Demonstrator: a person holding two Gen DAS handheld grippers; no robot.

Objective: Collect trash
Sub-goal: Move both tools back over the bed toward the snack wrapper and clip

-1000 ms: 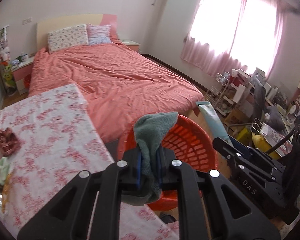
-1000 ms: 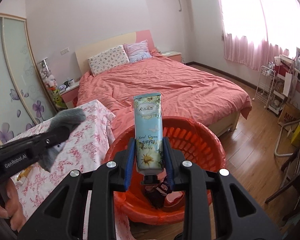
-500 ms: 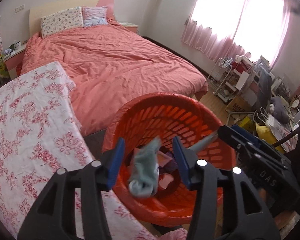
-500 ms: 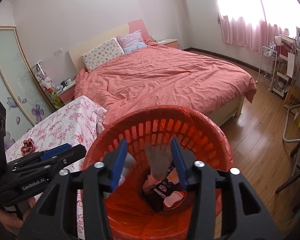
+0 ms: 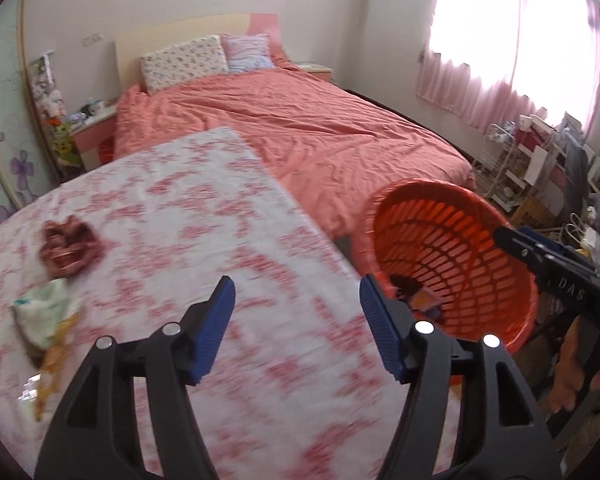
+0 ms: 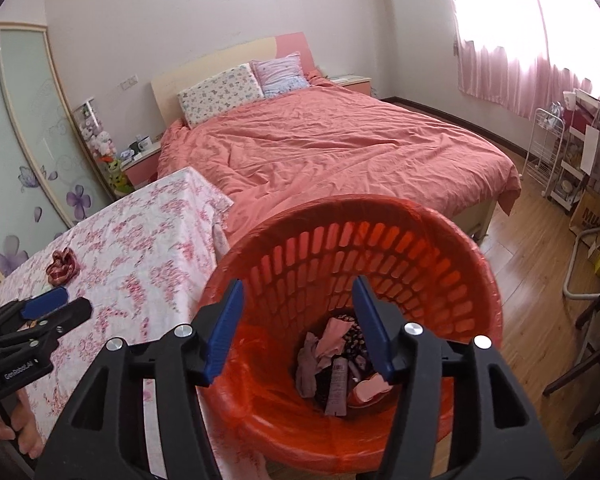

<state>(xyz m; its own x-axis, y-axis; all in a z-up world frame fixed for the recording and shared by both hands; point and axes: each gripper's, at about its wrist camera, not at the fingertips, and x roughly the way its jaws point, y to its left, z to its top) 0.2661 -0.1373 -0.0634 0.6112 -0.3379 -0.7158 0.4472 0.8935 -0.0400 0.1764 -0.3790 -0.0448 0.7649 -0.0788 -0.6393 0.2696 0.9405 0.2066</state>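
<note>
My left gripper (image 5: pixel 296 292) hangs over the floral table (image 5: pixel 180 220), jaws opening, with nothing between them. On the table to its left lie a dark red crumpled piece (image 5: pixel 66 246), a pale green wad (image 5: pixel 44 312) and a yellow wrapper (image 5: pixel 52 360). My right gripper (image 6: pixel 298 292) hovers above the orange basket (image 6: pixel 380 240), jaws opening and empty. At the basket's bottom lie a hand cream tube (image 6: pixel 338 384) and a greyish cloth (image 6: pixel 308 364) among other scraps. The basket (image 5: pixel 452 240) stands right of the table.
A bed with a coral cover (image 6: pixel 340 152) fills the room behind the basket. A white wire rack (image 6: pixel 548 140) and cluttered shelves stand at the right by the window. Wooden floor (image 6: pixel 532 248) lies right of the basket, with dark chair legs (image 6: pixel 588 360) near.
Both grippers opened and let go: the grey-green cloth and the hand cream tube dropped into the basket. My left gripper then swung left, from over the basket to over the table.
</note>
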